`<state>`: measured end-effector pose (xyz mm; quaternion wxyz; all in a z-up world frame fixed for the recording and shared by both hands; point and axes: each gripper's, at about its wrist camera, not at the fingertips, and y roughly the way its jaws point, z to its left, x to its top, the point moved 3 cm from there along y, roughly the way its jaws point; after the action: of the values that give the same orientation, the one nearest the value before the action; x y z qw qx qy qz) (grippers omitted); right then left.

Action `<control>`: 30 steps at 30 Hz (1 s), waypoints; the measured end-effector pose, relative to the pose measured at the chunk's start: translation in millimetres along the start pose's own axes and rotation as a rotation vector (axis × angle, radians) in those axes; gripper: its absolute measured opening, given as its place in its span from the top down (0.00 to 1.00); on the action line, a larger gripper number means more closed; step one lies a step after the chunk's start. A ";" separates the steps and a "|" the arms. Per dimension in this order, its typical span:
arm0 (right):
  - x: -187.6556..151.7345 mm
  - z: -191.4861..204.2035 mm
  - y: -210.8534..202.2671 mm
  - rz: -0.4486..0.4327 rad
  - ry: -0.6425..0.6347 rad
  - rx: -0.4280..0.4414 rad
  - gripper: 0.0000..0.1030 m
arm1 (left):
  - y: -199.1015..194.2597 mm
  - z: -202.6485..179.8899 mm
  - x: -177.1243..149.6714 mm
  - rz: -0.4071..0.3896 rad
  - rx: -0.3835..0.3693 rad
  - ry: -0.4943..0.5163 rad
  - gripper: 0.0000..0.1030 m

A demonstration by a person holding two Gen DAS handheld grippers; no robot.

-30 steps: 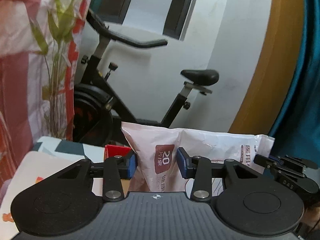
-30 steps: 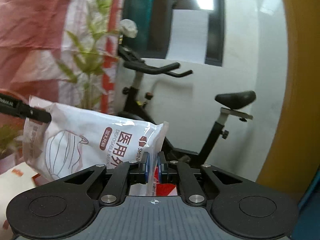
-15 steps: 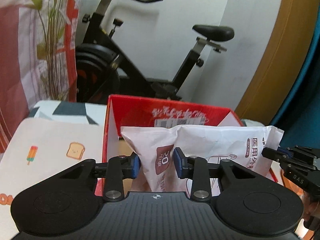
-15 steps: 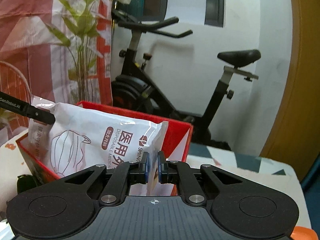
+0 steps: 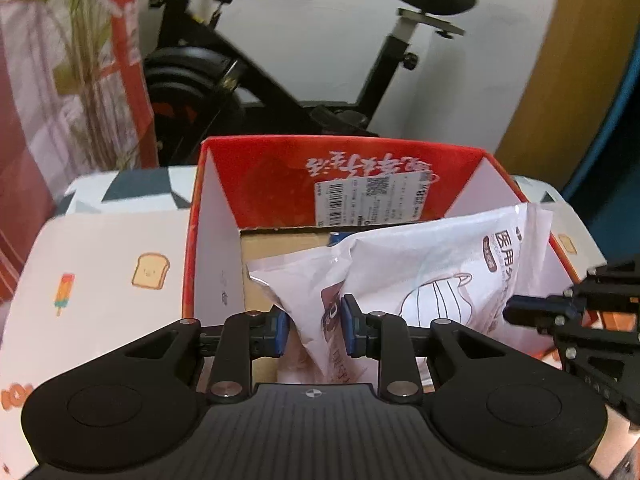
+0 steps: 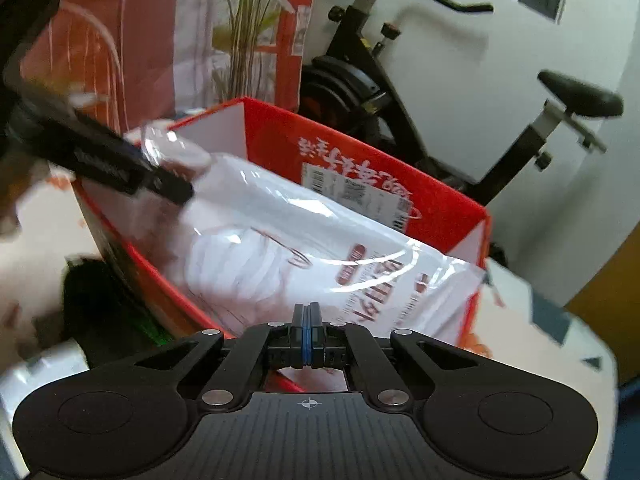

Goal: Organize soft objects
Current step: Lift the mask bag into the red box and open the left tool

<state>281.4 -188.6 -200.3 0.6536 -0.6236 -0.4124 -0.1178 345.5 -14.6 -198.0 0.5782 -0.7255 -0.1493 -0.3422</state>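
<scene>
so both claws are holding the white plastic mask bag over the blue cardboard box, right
Not quite: the open cardboard box is red, not blue, as the left wrist view shows. Both the left claw and the right claw do grip the white plastic mask bag over it.

Left wrist view looked forward and down, close over the red box (image 5: 256, 184), right wrist view faced the same box (image 6: 360, 168) from its right corner, both shared the exercise bike (image 5: 280, 80) behind
</scene>
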 end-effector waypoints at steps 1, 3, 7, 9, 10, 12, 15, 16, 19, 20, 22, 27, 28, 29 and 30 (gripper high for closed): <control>3.4 1.3 1.1 0.001 0.007 -0.002 1.00 | 1.8 2.6 0.1 0.005 0.004 -0.005 0.73; 7.7 2.6 4.5 0.006 0.021 -0.006 1.00 | 6.9 6.5 0.8 0.024 0.017 -0.005 0.73; 11.7 -15.2 19.7 0.047 0.083 -0.038 0.99 | 15.5 6.4 3.7 0.043 0.040 0.020 0.73; 10.7 -30.9 30.1 0.073 0.132 -0.068 0.97 | 19.3 2.6 6.0 0.050 0.061 0.050 0.73; 7.7 -37.9 34.4 0.091 0.153 -0.078 0.97 | 21.3 0.6 7.2 0.053 0.069 0.062 0.73; 4.1 -47.8 47.3 0.145 0.206 -0.072 0.97 | 25.9 -1.5 9.6 0.060 0.082 0.080 0.72; -0.4 -54.6 61.7 0.201 0.240 -0.035 1.00 | 25.0 0.0 14.4 0.036 0.087 0.074 0.70; 0.1 -52.7 66.0 0.225 0.231 -0.032 0.99 | 23.2 1.3 15.7 0.024 0.084 0.068 0.67; -2.0 -50.1 78.6 0.279 0.240 0.001 0.98 | 16.9 7.5 19.3 -0.009 0.068 0.038 0.66; -2.1 -48.9 81.7 0.289 0.235 -0.002 0.98 | 14.1 9.8 20.4 -0.023 0.071 0.024 0.66; -2.3 -46.8 83.6 0.305 0.243 -0.002 0.98 | 9.2 14.4 22.6 -0.057 0.080 0.000 0.66; -3.3 -45.3 83.5 0.311 0.243 0.003 0.98 | -0.3 22.0 28.5 -0.122 0.088 -0.061 0.65; -2.5 -45.6 83.9 0.304 0.249 0.002 0.98 | -0.6 22.2 29.7 -0.121 0.082 -0.063 0.65; -2.6 -45.4 82.2 0.296 0.255 -0.001 0.98 | -1.5 20.4 29.6 -0.121 0.074 -0.059 0.65; -2.7 -45.9 79.5 0.283 0.264 -0.004 0.95 | -3.3 17.7 28.3 -0.123 0.069 -0.048 0.64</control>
<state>350.8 -216.0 -253.8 0.7109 -0.6556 -0.2312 -0.1065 369.6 -2.1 -178.3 0.5769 -0.7028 -0.2189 -0.3541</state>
